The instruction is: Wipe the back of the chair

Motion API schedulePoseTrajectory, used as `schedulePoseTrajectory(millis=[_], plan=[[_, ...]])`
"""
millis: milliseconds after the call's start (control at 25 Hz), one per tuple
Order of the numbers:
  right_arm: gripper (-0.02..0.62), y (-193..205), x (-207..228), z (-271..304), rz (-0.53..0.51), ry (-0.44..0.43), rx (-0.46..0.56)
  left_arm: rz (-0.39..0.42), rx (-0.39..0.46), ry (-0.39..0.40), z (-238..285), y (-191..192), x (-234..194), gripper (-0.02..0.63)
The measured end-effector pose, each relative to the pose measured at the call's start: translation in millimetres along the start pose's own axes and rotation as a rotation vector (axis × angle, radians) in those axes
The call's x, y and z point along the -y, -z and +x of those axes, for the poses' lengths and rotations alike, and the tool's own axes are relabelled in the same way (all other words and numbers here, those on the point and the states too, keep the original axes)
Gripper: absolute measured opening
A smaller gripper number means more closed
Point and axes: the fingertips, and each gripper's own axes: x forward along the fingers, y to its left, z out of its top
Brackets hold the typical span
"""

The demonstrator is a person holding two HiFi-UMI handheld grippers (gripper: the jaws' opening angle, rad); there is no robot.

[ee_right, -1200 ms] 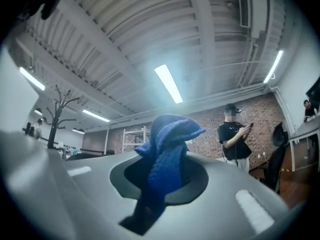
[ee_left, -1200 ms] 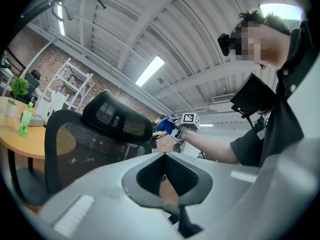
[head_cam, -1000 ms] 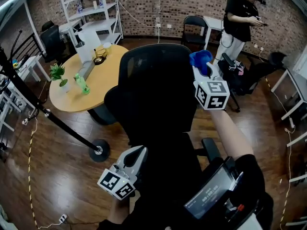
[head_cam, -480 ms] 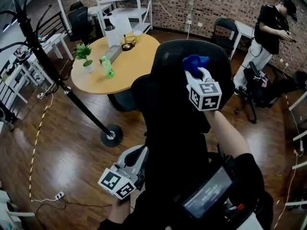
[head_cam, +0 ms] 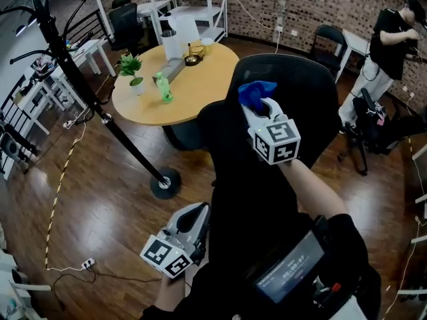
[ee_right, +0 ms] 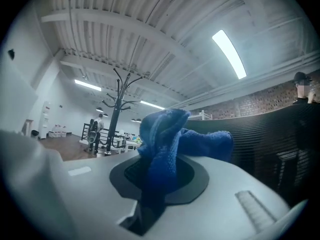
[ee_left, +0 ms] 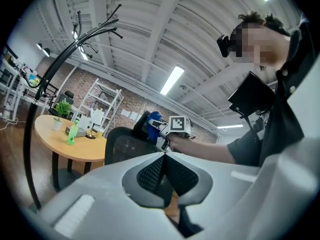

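Observation:
The black mesh chair back (head_cam: 300,105) stands in front of me in the head view. My right gripper (head_cam: 259,104) is shut on a blue cloth (head_cam: 255,92) and holds it against the upper left part of the chair back. In the right gripper view the cloth (ee_right: 167,144) bunches between the jaws, with the mesh (ee_right: 272,139) just to the right. My left gripper (head_cam: 192,220) hangs low at the left, shut and with nothing in it. In the left gripper view its jaws (ee_left: 164,156) meet, and beyond them show the chair back (ee_left: 120,143) and the cloth (ee_left: 152,120).
A round wooden table (head_cam: 193,102) with a plant (head_cam: 131,67), a green bottle (head_cam: 162,87) and a jug stands behind the chair. A black coat stand (head_cam: 93,105) leans across the left, its base (head_cam: 165,183) on the wooden floor. A person (head_cam: 393,42) stands at the back right.
My right gripper has carried the blue cloth leftward across the chair back, from its right edge to its upper left part. The left gripper has stayed low.

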Motion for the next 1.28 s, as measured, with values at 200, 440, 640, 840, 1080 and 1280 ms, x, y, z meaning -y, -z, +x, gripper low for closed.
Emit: schedulePoseTrajectory(millis=[200,440,640,840,1080,1280], plan=[[0.054,3,-31,4,0.032,-0.081,0.032,-0.003,-0.015,-0.011,-1,4,2,0.005],[0.054,22,-133,1,0.068,-0.585,-0.062,0.015,-0.026,-0.032,1,2,10,0.005],[0.054,34,-121,21,0.190,-0.546,-0.034,0.040,-0.042,-0.069,-3,1,10,0.005],[0.054,103,-38,34,0.295,-0.231,-0.184,0.049,-0.056,-0.080,-6,3,14,0.005],[0.054,121,25,7,0.352,-0.099,-0.180,0.055,-0.078,-0.042,8,8,18,0.005],[0.054,125,67,-22,0.380,-0.007,-0.176,0.059,-0.096,0.024,29,11,28,0.005]])
